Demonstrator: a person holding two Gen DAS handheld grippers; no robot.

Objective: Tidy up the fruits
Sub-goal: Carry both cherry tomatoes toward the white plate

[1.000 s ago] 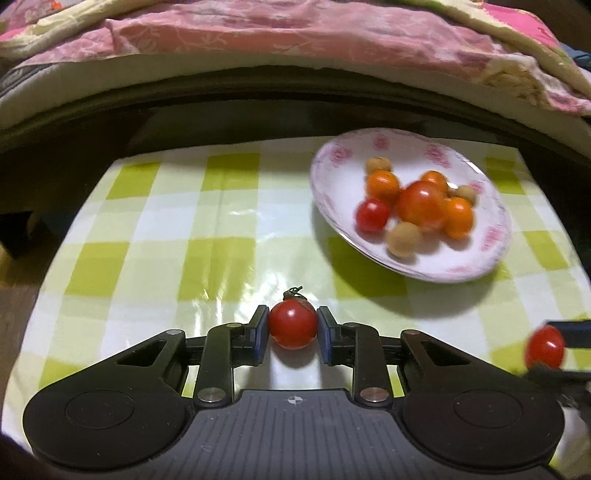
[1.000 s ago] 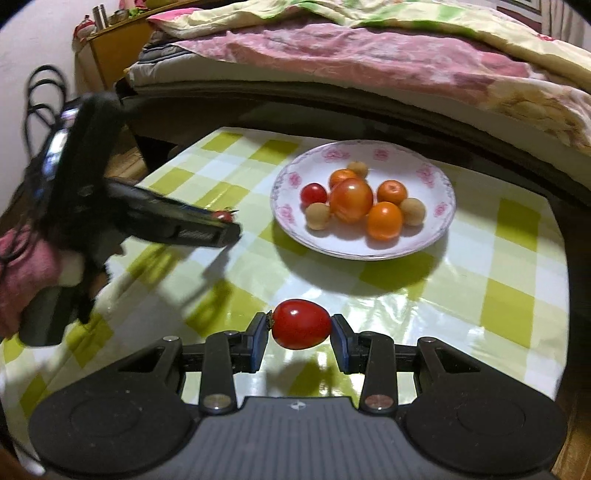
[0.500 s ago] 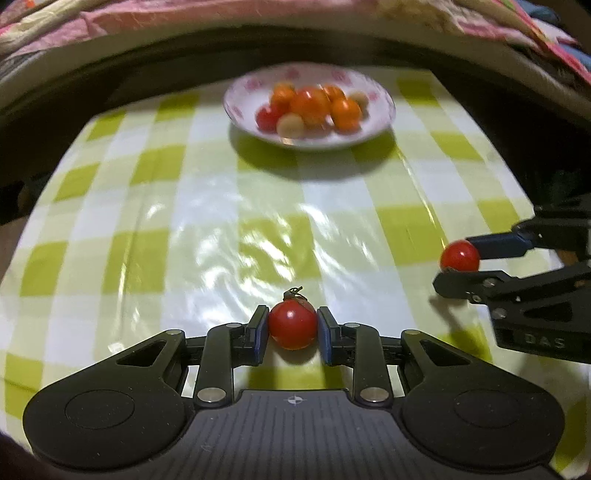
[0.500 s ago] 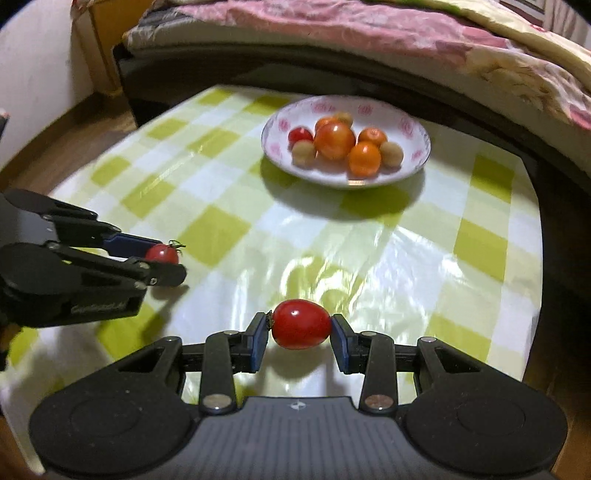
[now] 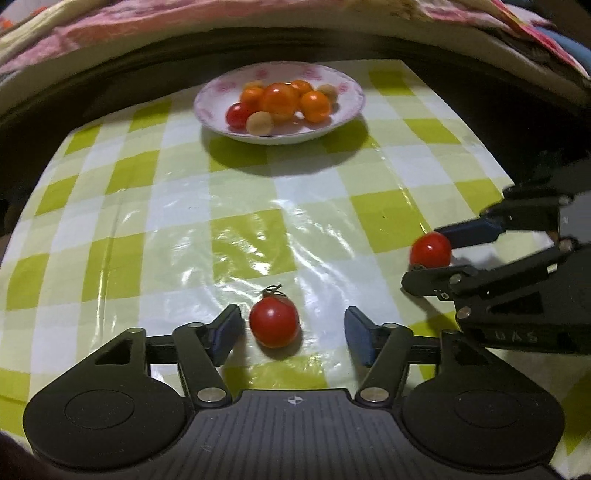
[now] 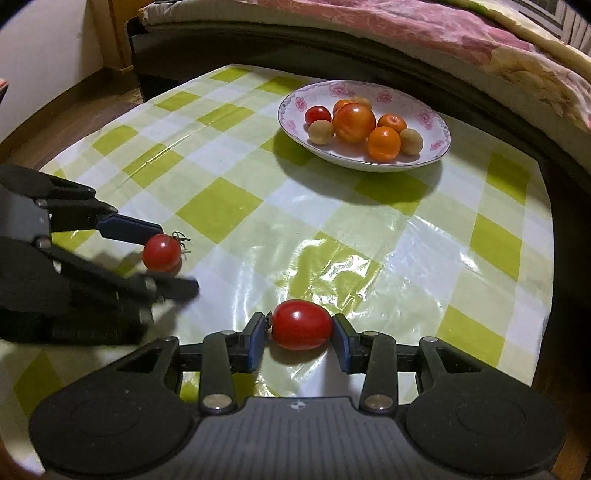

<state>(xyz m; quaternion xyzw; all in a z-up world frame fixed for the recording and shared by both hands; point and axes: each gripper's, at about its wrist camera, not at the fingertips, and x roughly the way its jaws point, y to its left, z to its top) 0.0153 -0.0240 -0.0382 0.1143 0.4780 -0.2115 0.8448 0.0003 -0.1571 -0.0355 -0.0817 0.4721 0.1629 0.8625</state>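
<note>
The left gripper [image 5: 293,325] points down at the table with its jaws opening, the blue pads [image 5: 227,328] now clear on both sides of a round tomato [image 5: 274,322] that lies between them on the checked cloth [image 5: 147,221], nearer the left pad, its green stem toward the far side. From the right wrist camera the same gripper [image 6: 173,258] comes in from the left edge, its two fingers spread around that tomato [image 6: 161,252], the near finger blurred. The right gripper [image 6: 300,332] is clamped on an oval tomato [image 6: 302,324], both pads pressing its ends; its jaws are just beginning to ease open, and the fruit sits low over the cloth, though whether it touches the cloth cannot be told. In the left wrist view that gripper [image 5: 428,264] reaches in from the right edge with the oval tomato [image 5: 431,249] between its fingers. The two tomatoes are near each other on the near part of the table. Well beyond them, at the far side of the cloth, stands a white plate [image 5: 347,83] with pink flowers on the rim, holding a small red tomato, a large orange-red one, several orange fruits and pale tan round ones, all bunched together. Behind the table a bed [image 6: 406,33] with a pink quilt runs across the top of both views.
</note>
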